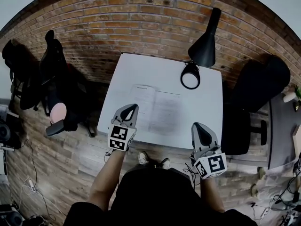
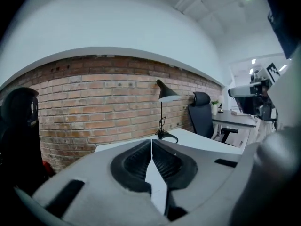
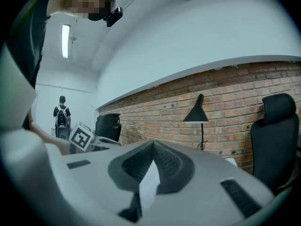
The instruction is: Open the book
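The book (image 1: 155, 108) lies open, pages up, in the middle of the white table (image 1: 209, 105). My left gripper (image 1: 133, 107) hovers above the book's near left corner, jaws shut with nothing between them. In the left gripper view the gripper (image 2: 151, 141) points nearly level over the table (image 2: 202, 142) toward the brick wall. My right gripper (image 1: 198, 126) hangs at the table's near right edge, to the right of the book, also shut and empty. In its own view the right gripper (image 3: 153, 144) points level, and the book is hidden below it.
A black desk lamp (image 1: 202, 46) stands at the table's far right, its round base (image 1: 190, 76) beyond the book. A black office chair (image 1: 256, 93) is right of the table, and another chair (image 1: 51, 65) is to the left. A person with a backpack (image 3: 61, 117) stands far off.
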Motion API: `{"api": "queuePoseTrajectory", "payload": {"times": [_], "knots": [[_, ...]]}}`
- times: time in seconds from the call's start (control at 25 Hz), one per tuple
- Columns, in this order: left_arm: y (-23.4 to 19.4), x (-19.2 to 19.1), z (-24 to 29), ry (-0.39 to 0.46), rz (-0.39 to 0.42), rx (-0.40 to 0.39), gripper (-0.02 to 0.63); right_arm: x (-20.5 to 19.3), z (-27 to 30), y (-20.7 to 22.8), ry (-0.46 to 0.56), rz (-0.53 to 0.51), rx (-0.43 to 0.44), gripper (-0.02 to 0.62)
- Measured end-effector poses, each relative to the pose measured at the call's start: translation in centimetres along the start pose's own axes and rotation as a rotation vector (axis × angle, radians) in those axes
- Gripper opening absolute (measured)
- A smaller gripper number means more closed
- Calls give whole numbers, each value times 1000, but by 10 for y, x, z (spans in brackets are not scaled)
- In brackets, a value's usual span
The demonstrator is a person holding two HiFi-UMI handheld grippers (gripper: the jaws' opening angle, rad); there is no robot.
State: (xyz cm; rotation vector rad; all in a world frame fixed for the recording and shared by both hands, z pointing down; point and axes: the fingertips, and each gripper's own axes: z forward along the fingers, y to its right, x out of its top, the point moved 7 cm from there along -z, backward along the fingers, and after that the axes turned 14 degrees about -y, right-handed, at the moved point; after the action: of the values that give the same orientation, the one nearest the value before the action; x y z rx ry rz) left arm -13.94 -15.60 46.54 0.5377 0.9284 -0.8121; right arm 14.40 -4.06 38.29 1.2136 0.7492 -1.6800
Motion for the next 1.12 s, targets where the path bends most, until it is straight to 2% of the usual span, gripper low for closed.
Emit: {"api": "queuePoseTrajectory", "payload": {"times": [0.24, 0.52, 0.84, 1.12], "knots": [[5, 50, -44, 180, 2, 25, 26, 13, -8, 16, 47, 0, -27, 14], [12, 80, -96, 313, 2, 58, 26, 28, -20, 36, 85, 6, -70, 14], [18, 83, -135, 377, 45, 123, 26, 44, -32, 43, 134, 3, -85, 14], [23, 84, -132, 388, 40, 112, 26, 43, -37, 45, 123, -24, -100, 14]]}}
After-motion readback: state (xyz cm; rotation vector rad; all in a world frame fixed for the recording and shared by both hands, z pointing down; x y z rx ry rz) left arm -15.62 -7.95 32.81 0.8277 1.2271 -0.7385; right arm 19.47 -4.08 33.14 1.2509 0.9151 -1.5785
